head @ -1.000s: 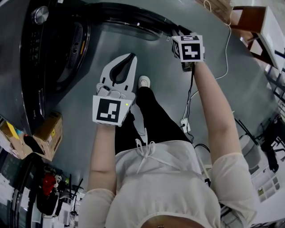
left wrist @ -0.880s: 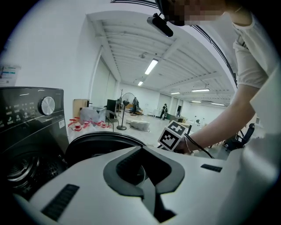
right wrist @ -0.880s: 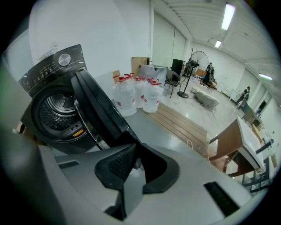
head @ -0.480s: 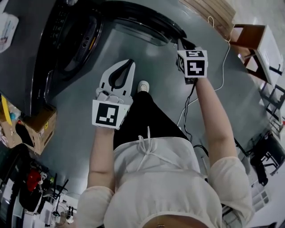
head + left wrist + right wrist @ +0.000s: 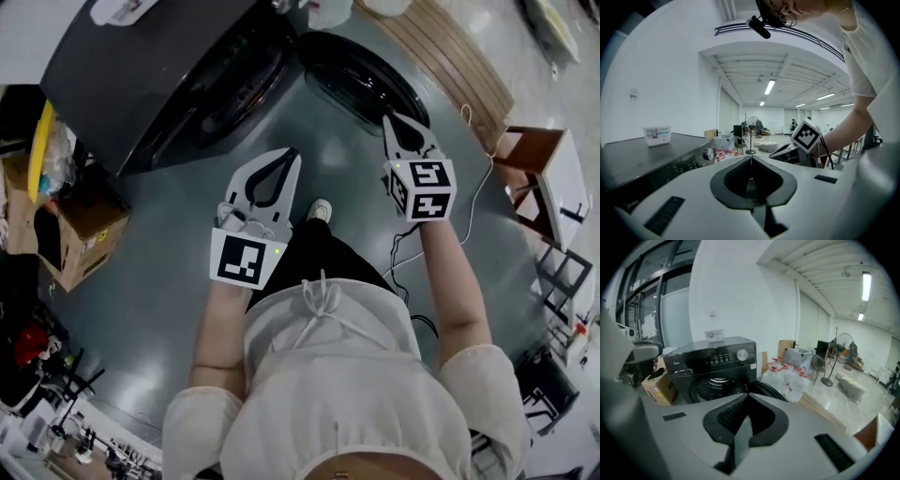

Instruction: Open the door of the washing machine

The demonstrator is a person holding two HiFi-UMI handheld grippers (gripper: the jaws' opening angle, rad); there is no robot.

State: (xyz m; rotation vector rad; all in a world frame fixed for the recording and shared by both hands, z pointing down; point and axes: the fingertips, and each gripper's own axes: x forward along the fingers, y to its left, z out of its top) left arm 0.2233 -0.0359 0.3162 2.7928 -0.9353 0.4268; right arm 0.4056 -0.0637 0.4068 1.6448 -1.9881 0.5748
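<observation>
Grey floor bears the washing machine (image 5: 141, 66), its door (image 5: 361, 80) open just beyond the right gripper (image 5: 391, 119), which is nearer than the left gripper (image 5: 294, 154); both pairs of fingers are clenched on nothing.

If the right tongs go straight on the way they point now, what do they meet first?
Probably the open door of the washing machine, just beyond the shut right tongs; depth is unclear.
</observation>
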